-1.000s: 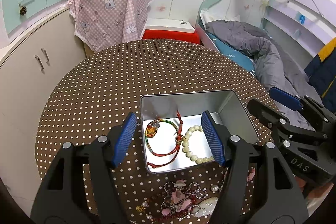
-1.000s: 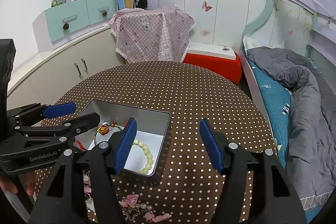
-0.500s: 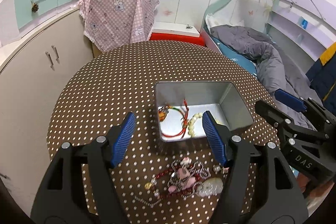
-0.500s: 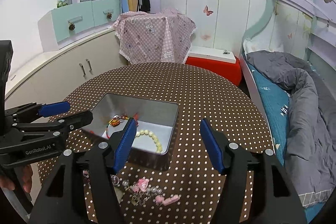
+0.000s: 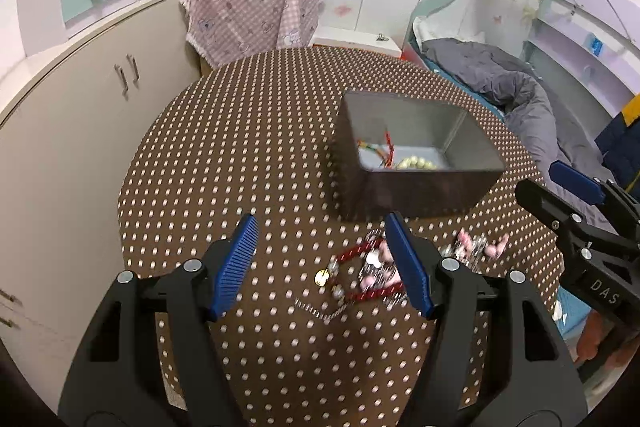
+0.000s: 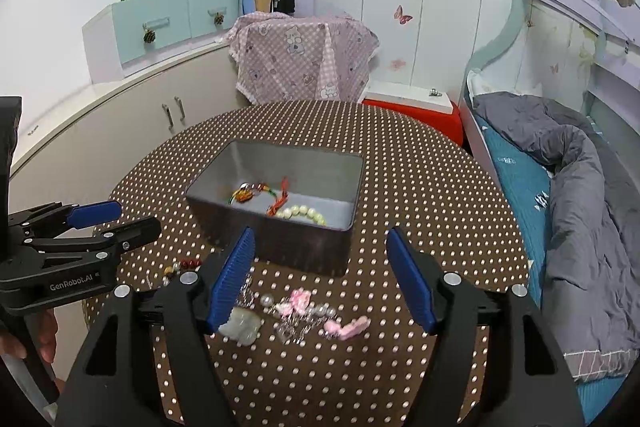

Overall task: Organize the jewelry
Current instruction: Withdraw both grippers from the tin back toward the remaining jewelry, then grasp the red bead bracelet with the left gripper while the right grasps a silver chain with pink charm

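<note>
Spread wide and empty, both: left gripper [image 5: 320,263], right gripper [image 6: 320,277]. Lay tangled just in front of the tin [image 6: 276,195]: loose jewelry [image 6: 304,311]. Judged light, limp, snag-prone; best pinched at one bead or charm.

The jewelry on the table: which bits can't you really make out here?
- Red bead bracelet, left wrist view: motion-blurred, partly behind the left gripper.
- Pale stone pendant, right wrist view: partly behind the right gripper.
- Tin box, left wrist view: near wall hides part of its floor.
</note>
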{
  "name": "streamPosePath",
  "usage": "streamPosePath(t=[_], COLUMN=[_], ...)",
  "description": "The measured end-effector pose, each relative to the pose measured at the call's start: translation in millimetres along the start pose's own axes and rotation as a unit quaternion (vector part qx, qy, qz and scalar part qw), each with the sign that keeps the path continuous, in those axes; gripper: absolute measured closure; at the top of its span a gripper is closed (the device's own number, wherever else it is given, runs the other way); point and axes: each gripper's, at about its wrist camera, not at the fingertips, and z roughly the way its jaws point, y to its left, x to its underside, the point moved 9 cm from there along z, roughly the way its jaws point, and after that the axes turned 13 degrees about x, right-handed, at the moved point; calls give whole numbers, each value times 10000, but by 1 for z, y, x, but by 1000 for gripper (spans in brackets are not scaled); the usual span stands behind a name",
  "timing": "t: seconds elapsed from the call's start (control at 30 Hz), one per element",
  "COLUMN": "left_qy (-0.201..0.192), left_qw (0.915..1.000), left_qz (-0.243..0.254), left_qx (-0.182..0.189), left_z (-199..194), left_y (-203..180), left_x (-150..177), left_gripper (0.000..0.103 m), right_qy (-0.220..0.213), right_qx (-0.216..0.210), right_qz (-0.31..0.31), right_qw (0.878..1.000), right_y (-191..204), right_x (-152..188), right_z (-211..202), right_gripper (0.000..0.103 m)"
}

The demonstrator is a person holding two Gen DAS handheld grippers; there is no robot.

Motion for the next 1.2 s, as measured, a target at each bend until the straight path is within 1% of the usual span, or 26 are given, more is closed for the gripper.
streamPosePath(t=[0.23, 0.53, 0.57, 0.6, 0.63, 0.73, 0.8, 0.87, 0.93, 0.97, 1.03, 1.17, 1.2], left_qy=[222, 453, 474, 513, 580, 752, 739, 747, 765, 769, 783, 762, 740], left_qw=[9997, 9986, 9984, 9982, 9978, 9968, 9967, 9965, 9960, 9958, 9958, 9965, 9966], left_qz=[78, 264, 291, 308, 313, 279, 327, 361, 452, 491, 419, 164, 119], left_qx=[-12, -2, 10, 27, 54, 55, 39, 79, 79, 66, 197, 311, 338], left_z=[9, 31, 33, 35, 38, 48, 49, 48, 49, 49, 48, 45, 43], left_y=[2, -4, -5, -6, -6, -4, -5, -6, -7, -7, -6, -2, 0], left_x=[18, 25, 26, 27, 28, 33, 33, 33, 34, 34, 33, 32, 31], left_gripper=[37, 38, 41, 53, 62, 66, 67, 71, 81, 83, 91, 93, 95], right_qy=[188, 382, 402, 422, 434, 465, 486, 526, 545, 548, 546, 510, 500], right_qx=[18, 41, 42, 39, 36, 31, 35, 40, 41, 35, 21, 12, 17], right_qz=[-91, -174, -175, -176, -175, -175, -172, -156, -138, -129, -121, -106, -100], right_qw=[9998, 9991, 9990, 9989, 9989, 9988, 9987, 9985, 9984, 9984, 9984, 9986, 9987], right_y=[8, 14, 14, 13, 13, 13, 12, 11, 10, 10, 10, 9, 8], right_x=[14, 22, 23, 23, 23, 24, 25, 27, 27, 27, 27, 25, 25], right_z=[4, 13, 14, 16, 17, 19, 20, 23, 24, 25, 24, 22, 22], right_gripper=[38, 38, 38, 38, 38, 38, 38, 38, 38, 38, 38, 38, 38])
